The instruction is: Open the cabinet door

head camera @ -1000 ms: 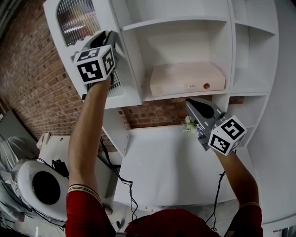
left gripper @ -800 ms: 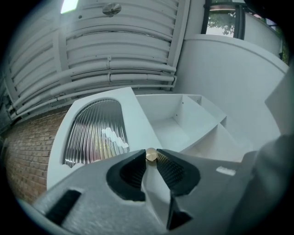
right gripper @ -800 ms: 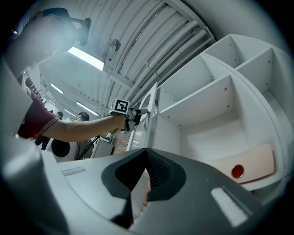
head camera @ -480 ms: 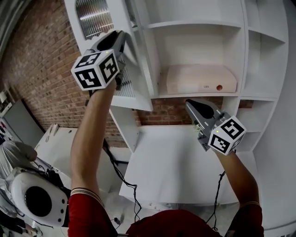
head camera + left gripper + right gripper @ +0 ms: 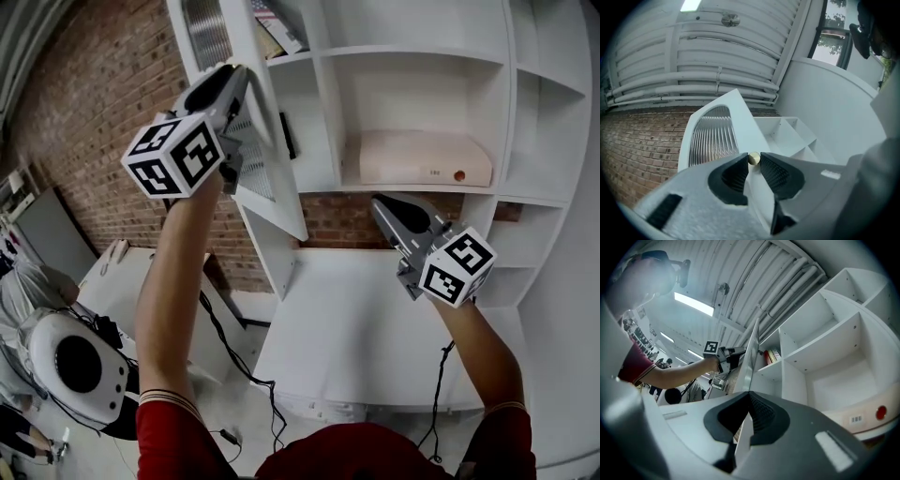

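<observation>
The cabinet door (image 5: 265,141) stands swung out from the white shelf unit (image 5: 412,54), with open air past its free edge. The left gripper (image 5: 239,82) has the door's knob (image 5: 753,159) between its jaw tips, which are easing apart. The right gripper (image 5: 749,401) is closed and empty. The door is wider open than a second ago.

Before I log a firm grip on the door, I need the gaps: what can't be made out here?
Head view: the left claw, opening with the knob between its tips, hides that knob behind its own body.
Head view: books cut off by the top edge.
Head view: the box label, too small to read.
</observation>
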`<state>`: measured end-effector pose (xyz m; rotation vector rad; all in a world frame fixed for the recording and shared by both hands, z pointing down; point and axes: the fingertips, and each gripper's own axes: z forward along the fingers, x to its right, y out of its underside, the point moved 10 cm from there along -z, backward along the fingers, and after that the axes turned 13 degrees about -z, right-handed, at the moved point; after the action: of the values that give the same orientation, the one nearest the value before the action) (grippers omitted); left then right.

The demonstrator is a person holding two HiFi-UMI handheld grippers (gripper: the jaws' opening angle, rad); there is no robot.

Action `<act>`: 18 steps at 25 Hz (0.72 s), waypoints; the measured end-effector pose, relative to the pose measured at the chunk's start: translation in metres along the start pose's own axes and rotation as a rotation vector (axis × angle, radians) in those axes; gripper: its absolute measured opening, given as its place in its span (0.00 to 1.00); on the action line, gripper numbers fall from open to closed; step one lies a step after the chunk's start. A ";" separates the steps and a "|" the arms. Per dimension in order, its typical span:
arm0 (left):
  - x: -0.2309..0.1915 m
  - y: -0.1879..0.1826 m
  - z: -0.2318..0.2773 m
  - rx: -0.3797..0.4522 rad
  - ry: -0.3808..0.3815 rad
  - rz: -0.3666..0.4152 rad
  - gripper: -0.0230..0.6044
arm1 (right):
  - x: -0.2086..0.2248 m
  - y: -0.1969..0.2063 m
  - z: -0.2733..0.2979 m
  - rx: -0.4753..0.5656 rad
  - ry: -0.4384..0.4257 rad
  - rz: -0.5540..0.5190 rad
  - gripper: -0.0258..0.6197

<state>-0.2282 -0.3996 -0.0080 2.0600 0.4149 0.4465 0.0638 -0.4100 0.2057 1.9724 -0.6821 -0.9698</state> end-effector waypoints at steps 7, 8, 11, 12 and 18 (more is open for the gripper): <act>-0.018 -0.022 -0.051 0.054 -0.005 -0.016 0.18 | -0.021 -0.013 0.017 0.011 -0.036 -0.014 0.06; -0.021 -0.025 -0.058 0.061 -0.005 -0.018 0.18 | -0.024 -0.014 0.019 0.010 -0.041 -0.016 0.06; -0.031 -0.032 -0.076 0.076 -0.007 -0.026 0.18 | -0.032 -0.016 0.027 0.007 -0.049 -0.016 0.06; -0.035 -0.034 -0.082 0.080 -0.009 -0.028 0.18 | -0.035 -0.017 0.030 0.006 -0.053 -0.014 0.06; -0.058 -0.048 -0.116 0.117 -0.038 -0.018 0.15 | -0.052 -0.018 0.047 0.005 -0.074 -0.013 0.06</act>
<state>-0.3387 -0.3166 -0.0019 2.1725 0.4453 0.3794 -0.0016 -0.3828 0.1932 1.9550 -0.7139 -1.0537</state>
